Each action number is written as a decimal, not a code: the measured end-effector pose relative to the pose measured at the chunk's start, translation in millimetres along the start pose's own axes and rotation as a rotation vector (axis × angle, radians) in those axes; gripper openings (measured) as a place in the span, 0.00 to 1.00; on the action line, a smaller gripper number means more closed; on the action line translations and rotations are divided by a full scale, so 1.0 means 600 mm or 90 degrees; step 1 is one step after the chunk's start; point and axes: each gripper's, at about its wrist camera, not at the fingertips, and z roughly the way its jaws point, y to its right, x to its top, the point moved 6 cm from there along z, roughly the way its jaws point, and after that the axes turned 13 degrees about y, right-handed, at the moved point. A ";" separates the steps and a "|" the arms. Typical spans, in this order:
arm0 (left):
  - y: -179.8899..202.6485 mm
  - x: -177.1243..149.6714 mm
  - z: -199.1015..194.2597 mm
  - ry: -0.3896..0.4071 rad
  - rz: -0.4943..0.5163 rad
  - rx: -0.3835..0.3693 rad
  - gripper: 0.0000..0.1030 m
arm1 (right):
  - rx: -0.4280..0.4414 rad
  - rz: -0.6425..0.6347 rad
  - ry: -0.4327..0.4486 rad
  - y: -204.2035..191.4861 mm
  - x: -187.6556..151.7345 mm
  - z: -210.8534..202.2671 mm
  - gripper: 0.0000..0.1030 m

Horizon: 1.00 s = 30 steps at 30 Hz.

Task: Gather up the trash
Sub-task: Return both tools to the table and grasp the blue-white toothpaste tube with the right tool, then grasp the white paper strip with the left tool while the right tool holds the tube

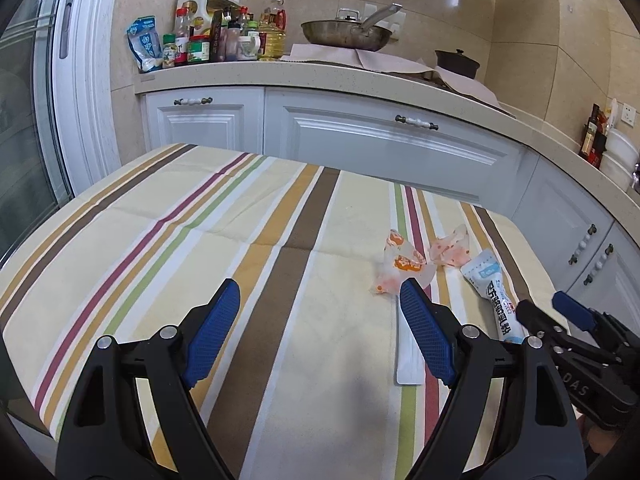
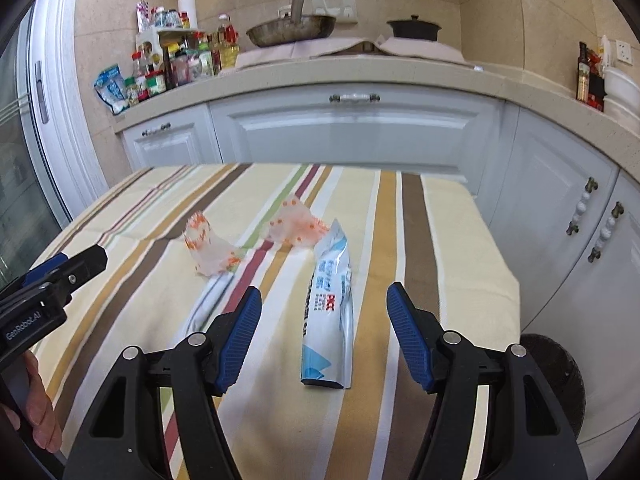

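Four pieces of trash on one striped tablecloth (image 2: 452,240), spread over a table in front of white cabinets (image 2: 360,128) and a beige countertop (image 2: 280,76). On the countertop: cluster of bottles and jars (image 2: 176,60) at 10 o'clock in the right wrist view, frying pan (image 2: 290,30) at 12 o'clock, dark lidded pot (image 2: 414,28) at 1 o'clock. Left gripper (image 1: 320,312): jaws spread wide, nothing between the blue pads (image 1: 216,332), held over bare cloth; flat white strip wrapper (image 1: 408,364) partly hidden behind the right-hand pad, contact not determinable. Right gripper (image 2: 324,312): jaws apart, not clamped, no pad contact seen; blue-and-white printed pouch (image 2: 330,312) lying lengthwise in the gap between the pads, flat on the cloth. Same right gripper visible at 4 o'clock in the left wrist view, close beside the left one. Crumpled clear wrapper with orange print (image 2: 208,250) at 10 o'clock from the pouch, just beyond the far end of the strip wrapper. Second crumpled clear wrapper with orange dots (image 2: 296,228) at 11 o'clock from the pouch, at its far end, touching or nearly so. Part of a hand (image 2: 40,420) at 8 o'clock in the right wrist view, gripping the left tool's body.
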 end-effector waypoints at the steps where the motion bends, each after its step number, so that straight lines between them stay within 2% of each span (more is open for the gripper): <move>1: 0.001 -0.002 0.003 -0.003 0.000 -0.002 0.78 | 0.001 -0.002 -0.016 0.000 -0.006 0.007 0.57; 5: 0.010 -0.016 0.013 -0.020 0.004 -0.011 0.78 | 0.004 -0.003 -0.064 -0.001 -0.024 0.026 0.49; 8: 0.017 -0.024 0.019 -0.031 0.009 -0.018 0.78 | 0.014 -0.002 -0.090 -0.003 -0.033 0.035 0.37; 10: 0.023 -0.030 0.022 -0.039 0.013 -0.023 0.78 | 0.020 -0.002 -0.106 -0.004 -0.041 0.041 0.26; 14: 0.039 -0.041 0.025 -0.050 0.021 -0.038 0.78 | 0.021 -0.002 -0.100 -0.002 -0.040 0.036 0.22; 21: 0.075 -0.066 0.043 -0.095 0.037 -0.072 0.78 | 0.020 0.002 -0.076 0.014 -0.029 0.011 0.21; 29: 0.099 -0.101 0.071 -0.173 0.049 -0.098 0.50 | 0.019 0.017 -0.064 0.043 -0.030 -0.007 0.21; 30: 0.100 -0.102 0.072 -0.175 0.052 -0.096 0.49 | 0.019 0.019 -0.063 0.044 -0.030 -0.007 0.21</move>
